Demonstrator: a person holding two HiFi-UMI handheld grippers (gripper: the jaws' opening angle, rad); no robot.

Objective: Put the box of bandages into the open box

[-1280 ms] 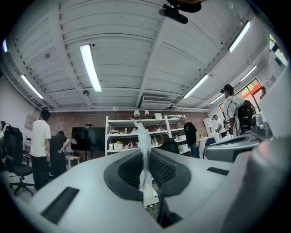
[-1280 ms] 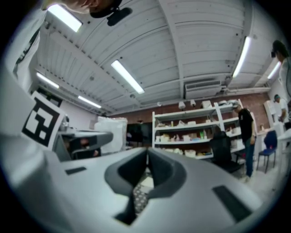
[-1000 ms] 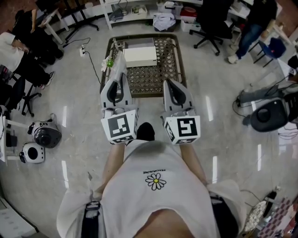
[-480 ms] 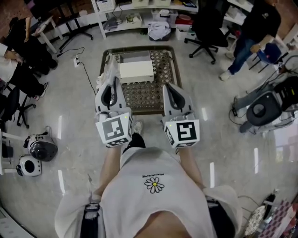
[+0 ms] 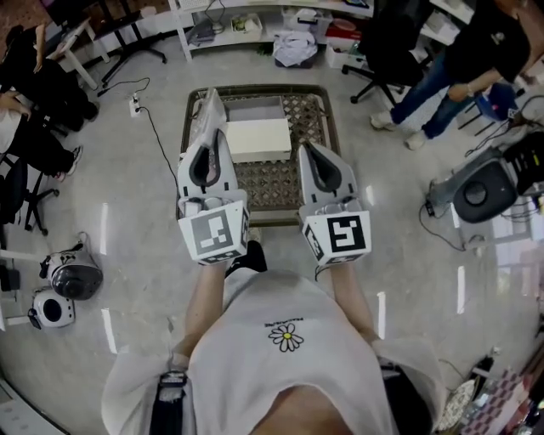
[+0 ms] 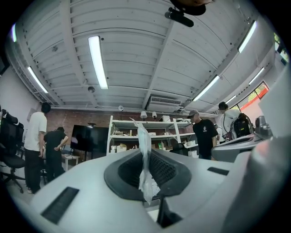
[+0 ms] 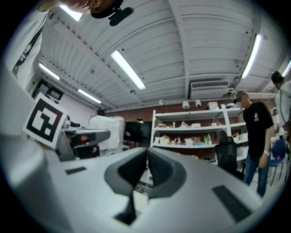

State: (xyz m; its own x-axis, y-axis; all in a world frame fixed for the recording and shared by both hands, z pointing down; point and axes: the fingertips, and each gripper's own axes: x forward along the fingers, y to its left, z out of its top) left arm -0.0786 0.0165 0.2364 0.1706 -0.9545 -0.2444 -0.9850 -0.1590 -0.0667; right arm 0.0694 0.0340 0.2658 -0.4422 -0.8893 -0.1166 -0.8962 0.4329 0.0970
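Observation:
A low rattan table [image 5: 280, 183] stands on the floor ahead of me. On it lies a closed cream box [image 5: 257, 139], and behind it a grey open box [image 5: 255, 109]. My left gripper [image 5: 208, 129] hangs over the table's left edge, shut on a strip of clear plastic film [image 5: 212, 104] that sticks up past its tips. In the left gripper view the film [image 6: 144, 175] is pinched between the jaws of that gripper [image 6: 146, 154]. My right gripper [image 5: 308, 150] hovers over the table's right part, shut with nothing in it; the right gripper view shows its jaws [image 7: 148, 157] closed together.
Shelves [image 5: 255, 21] line the far wall. A power strip [image 5: 134, 105] with a cable lies left of the table. Round devices [image 5: 75, 276] sit on the floor at left, a grey machine [image 5: 480, 191] at right. People and office chairs [image 5: 387, 47] stand around the edges.
The head view has shifted, so the table sits lower in the frame. Both grippers keep their pose and the left still pinches the film. A person at the right has walked.

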